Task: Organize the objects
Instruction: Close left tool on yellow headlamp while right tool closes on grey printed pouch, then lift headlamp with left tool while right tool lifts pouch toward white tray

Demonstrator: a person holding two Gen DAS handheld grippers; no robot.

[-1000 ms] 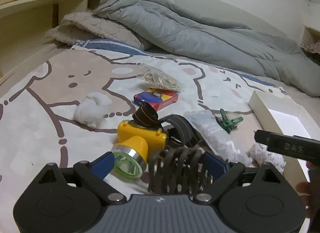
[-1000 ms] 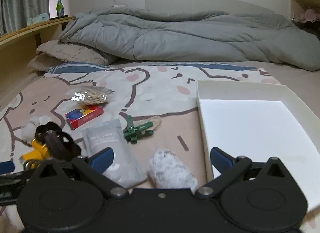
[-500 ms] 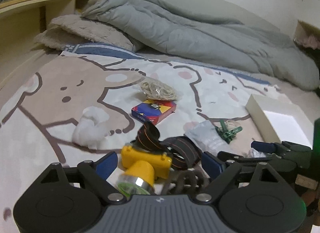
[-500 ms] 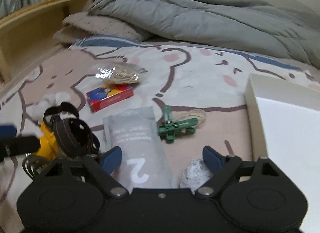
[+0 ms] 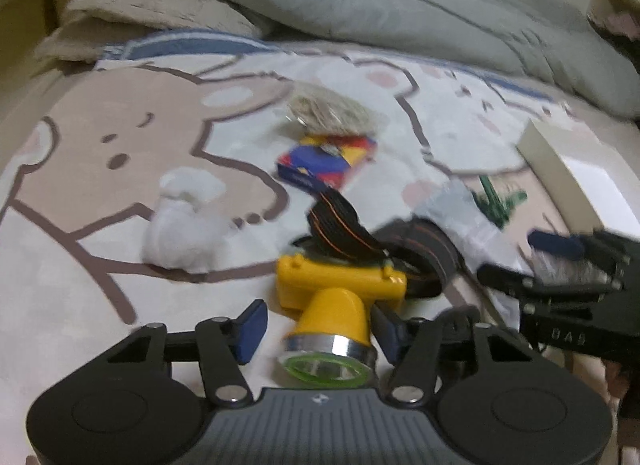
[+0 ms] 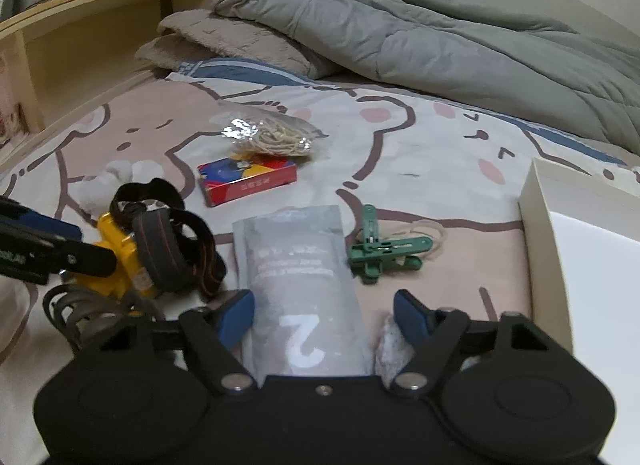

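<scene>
Now both grippers are being closed: the left gripper point(image 5: 316, 331) around the yellow headlamp point(image 5: 338, 305), not yet pinched, the right gripper point(image 6: 326, 315) around the grey pouch point(image 6: 300, 277), both lying on the bedsheet point(image 6: 420, 153) beside the white box point(image 6: 540, 233); pickups are being started.
</scene>
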